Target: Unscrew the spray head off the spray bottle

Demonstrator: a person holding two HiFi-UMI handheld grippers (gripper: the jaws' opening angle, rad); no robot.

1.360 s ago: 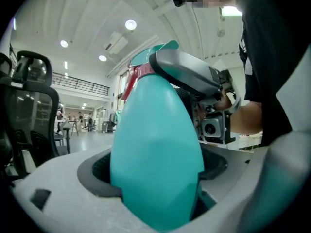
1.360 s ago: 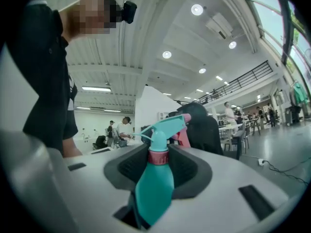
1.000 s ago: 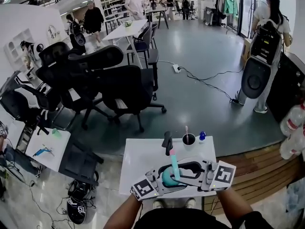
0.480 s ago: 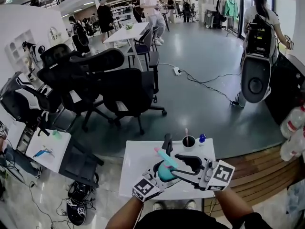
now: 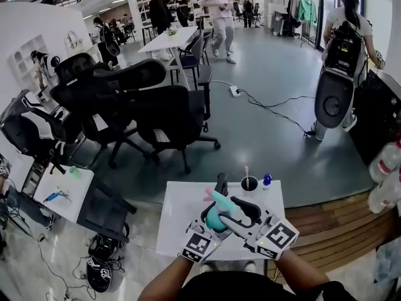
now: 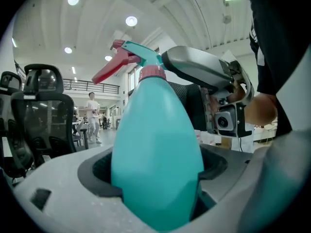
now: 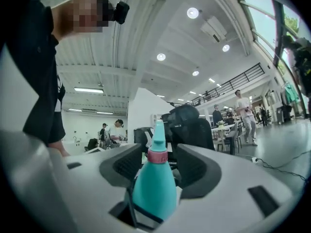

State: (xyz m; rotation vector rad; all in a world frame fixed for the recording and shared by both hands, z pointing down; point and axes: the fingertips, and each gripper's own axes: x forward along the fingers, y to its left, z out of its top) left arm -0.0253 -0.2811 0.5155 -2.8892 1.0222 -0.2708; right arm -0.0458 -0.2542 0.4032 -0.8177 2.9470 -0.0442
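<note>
Gripping spray bottle (image 6: 155,149) with left gripper (image 5: 212,226) fingers over worktop (image 5: 182,218) at 6 o'clock; right gripper (image 7: 160,164) fingers opening, clear of spray head (image 7: 158,135) between them. Risk: off-centre next grip slipping, twisting bottle loose.

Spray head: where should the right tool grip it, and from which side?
Grip the pink collar below the spray head: round, and between the opening jaws of the right tool. Approach from behind, clear of the protruding trigger; the left tool clamps the bottle.
</note>
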